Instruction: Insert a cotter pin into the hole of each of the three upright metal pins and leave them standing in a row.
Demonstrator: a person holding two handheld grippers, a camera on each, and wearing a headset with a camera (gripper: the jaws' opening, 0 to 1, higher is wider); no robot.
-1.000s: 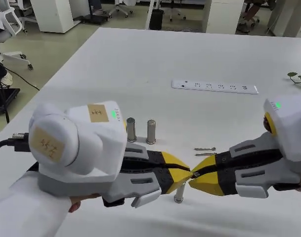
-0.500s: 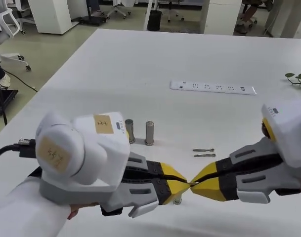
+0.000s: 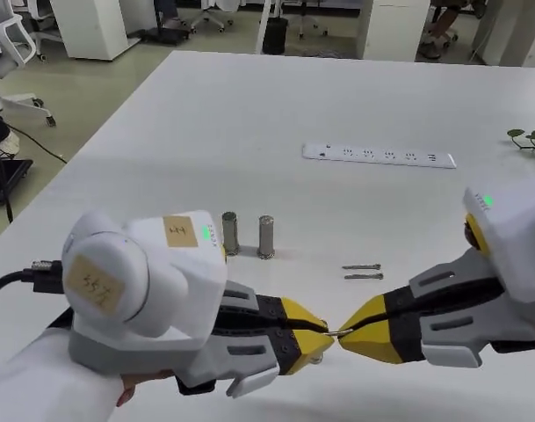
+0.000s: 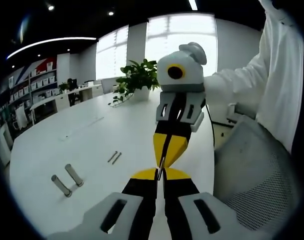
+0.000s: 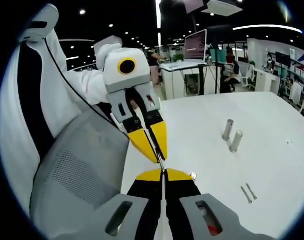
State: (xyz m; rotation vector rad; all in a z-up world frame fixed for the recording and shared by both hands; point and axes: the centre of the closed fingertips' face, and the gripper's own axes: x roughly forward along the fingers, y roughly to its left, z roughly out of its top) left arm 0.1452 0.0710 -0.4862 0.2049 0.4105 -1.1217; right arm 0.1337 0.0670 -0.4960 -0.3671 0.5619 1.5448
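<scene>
Nearest the person, the two tongs meet tip to tip above the desk [image 3: 249, 132]. The left tongs [image 4: 161, 173] are closed tight. What they clamp is hidden under the yellow tips, though a round silver end [image 5: 191, 175] shows just beside them, and I judge it to belong to the third metal pin. The right tongs [image 5: 161, 175] are closed too. They pinch a cotter pin [image 3: 336, 332], a thin bright sliver of wire that bridges the narrow gap between the two sets of tips.

The step in hand looks like the threading itself, with the wire's free end at or just entering the hole. The next move calls for a straight, steady push along the hole's line while the left tongs keep their piece rigid. Any skew could bend the wire or jam it.

Just beyond the right tongs' tips, two spare cotter pins [image 3: 362, 266] lie parallel and close together on the desk. Beyond the left tongs' body, the left standing pin [image 3: 230, 234] and the right standing pin [image 3: 266, 236] are upright, near each other but apart. Both are short, dull grey cylinders, and their holes are too small to make out. Farthest off lies a white power strip [image 3: 379, 156].
</scene>
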